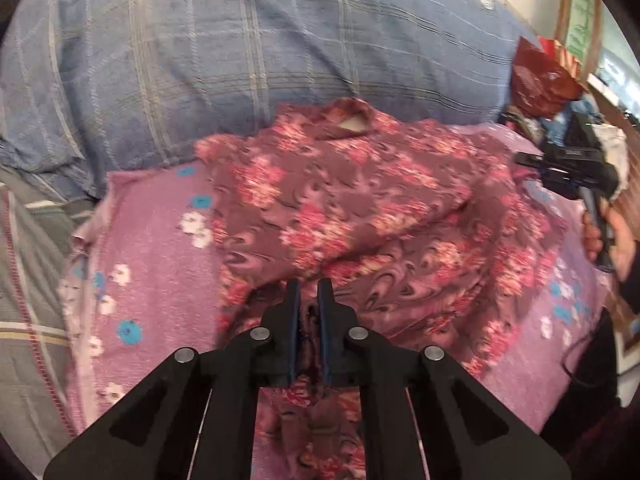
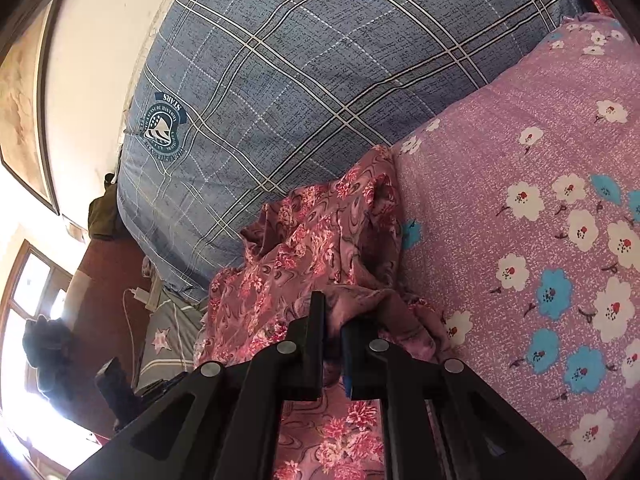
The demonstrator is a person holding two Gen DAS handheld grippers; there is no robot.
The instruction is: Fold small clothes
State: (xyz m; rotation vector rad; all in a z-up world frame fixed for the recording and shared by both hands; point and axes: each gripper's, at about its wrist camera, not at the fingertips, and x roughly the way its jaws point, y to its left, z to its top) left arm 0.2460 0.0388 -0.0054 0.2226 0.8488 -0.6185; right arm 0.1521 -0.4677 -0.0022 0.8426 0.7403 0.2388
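Maroon floral cloth, the small garment [image 1: 352, 200], lies rumpled on a lilac flowered sheet [image 1: 160, 272] before a blue plaid pillow [image 1: 240, 60] in the left wrist view, the left tool [image 1: 309, 286] pinching its near edge, while the right wrist view shows the right tool [image 2: 333, 312] likewise nipping a fold.
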